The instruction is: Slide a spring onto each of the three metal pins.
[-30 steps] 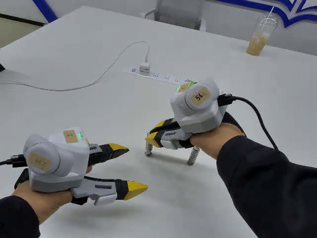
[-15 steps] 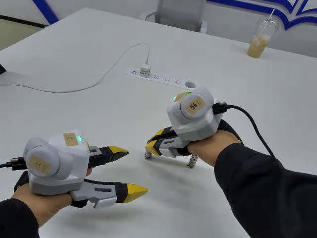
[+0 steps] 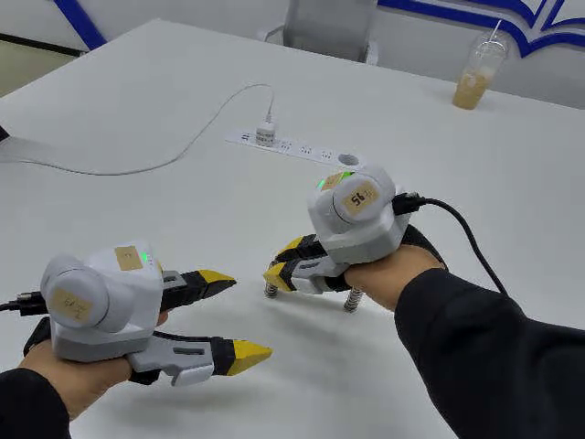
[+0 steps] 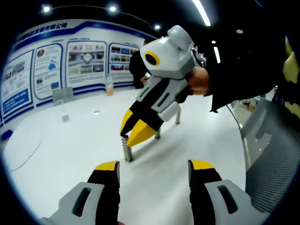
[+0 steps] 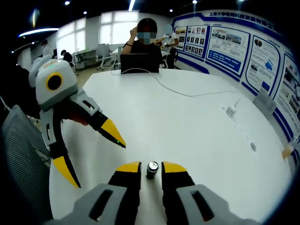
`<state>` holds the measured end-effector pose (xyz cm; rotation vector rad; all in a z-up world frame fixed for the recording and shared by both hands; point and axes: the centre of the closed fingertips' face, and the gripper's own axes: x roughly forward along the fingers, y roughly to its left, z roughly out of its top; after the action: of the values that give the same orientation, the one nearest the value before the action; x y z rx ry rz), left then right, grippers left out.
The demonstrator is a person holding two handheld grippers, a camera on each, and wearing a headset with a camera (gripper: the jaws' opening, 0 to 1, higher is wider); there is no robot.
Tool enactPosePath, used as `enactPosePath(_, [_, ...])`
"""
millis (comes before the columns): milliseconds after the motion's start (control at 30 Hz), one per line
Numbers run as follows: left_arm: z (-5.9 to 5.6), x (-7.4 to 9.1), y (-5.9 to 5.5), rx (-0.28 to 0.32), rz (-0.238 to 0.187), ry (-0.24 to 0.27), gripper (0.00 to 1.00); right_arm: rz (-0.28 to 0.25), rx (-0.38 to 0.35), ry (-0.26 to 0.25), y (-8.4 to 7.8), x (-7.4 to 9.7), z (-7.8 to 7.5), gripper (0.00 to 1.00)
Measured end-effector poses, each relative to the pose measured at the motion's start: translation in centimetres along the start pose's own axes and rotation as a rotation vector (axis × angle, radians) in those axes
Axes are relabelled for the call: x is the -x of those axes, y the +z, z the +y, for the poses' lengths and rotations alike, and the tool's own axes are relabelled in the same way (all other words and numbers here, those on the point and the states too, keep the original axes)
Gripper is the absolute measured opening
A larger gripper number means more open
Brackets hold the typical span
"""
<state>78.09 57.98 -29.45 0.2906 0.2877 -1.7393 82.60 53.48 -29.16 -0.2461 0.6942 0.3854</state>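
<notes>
My right gripper (image 3: 274, 273) points down at the white table (image 3: 183, 201), shut on a coil spring (image 3: 271, 289) that stands upright on the surface. From the right gripper view the spring's top (image 5: 152, 169) sits between the yellow-tipped jaws of that gripper (image 5: 151, 168). A second upright spring (image 3: 352, 299) stands under the hand. The left gripper view looks at the held spring (image 4: 126, 149), with two more uprights (image 4: 158, 133) (image 4: 178, 117) behind it. My left gripper (image 3: 242, 314) hovers open and holds nothing, a hand's width to the left of the springs, its jaws (image 4: 154, 166) spread wide.
A white power strip (image 3: 292, 144) with a plug and a long cable lies further back on the table. A drink cup with a straw (image 3: 475, 73) stands at the far right, and a chair (image 3: 329, 23) beyond the far edge. A person sits at a laptop (image 5: 139, 61) across the table.
The right gripper has sunk a little toward the table with the spring in it. The left gripper has stayed where it was, still open.
</notes>
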Motion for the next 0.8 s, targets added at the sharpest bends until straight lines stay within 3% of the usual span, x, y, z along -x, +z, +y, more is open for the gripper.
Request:
enactPosePath(267, [0.1, 0.0, 0.2, 0.0, -0.003, 0.004, 0.62, -0.049, -0.019, -0.018, 0.3, 2.1, 0.6, 0.21])
enactPosePath(800, [-0.5, 0.2, 1.1, -0.02, -0.001, 0.005, 0.66, -0.098, -0.041, -0.046, -1.4, 6.5, 2.7, 0.24])
